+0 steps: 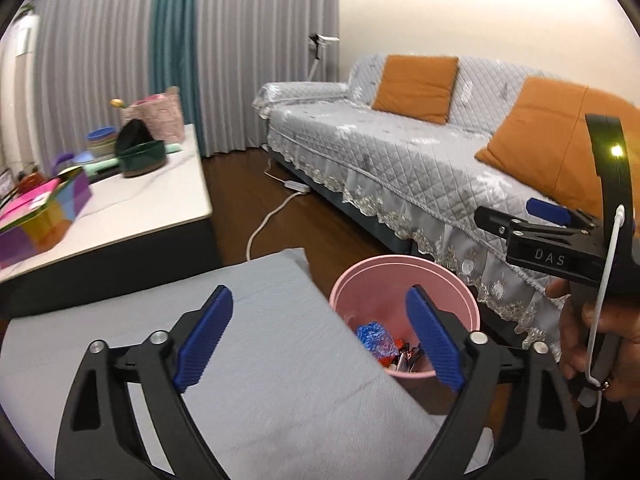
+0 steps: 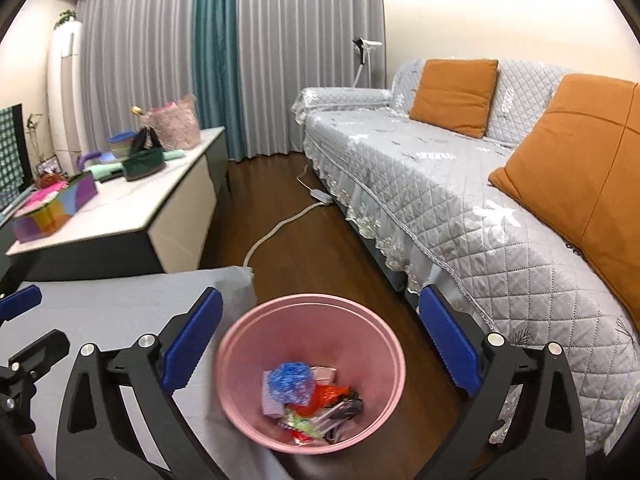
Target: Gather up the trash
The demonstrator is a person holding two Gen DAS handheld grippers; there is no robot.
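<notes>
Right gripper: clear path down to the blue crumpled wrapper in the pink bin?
Probably yes. The right gripper is open and empty above the pink bin, and the blue wrapper lies on top of the other trash with nothing covering it. Only the bin's wall narrows the approach.

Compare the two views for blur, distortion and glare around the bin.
Left wrist view: fisheye bends the curtains, the table clutter is smeared, and a lamp glares on the right gripper. Right wrist view: sharper, with the pink bin and its wrappers clear, and dark corners.
</notes>
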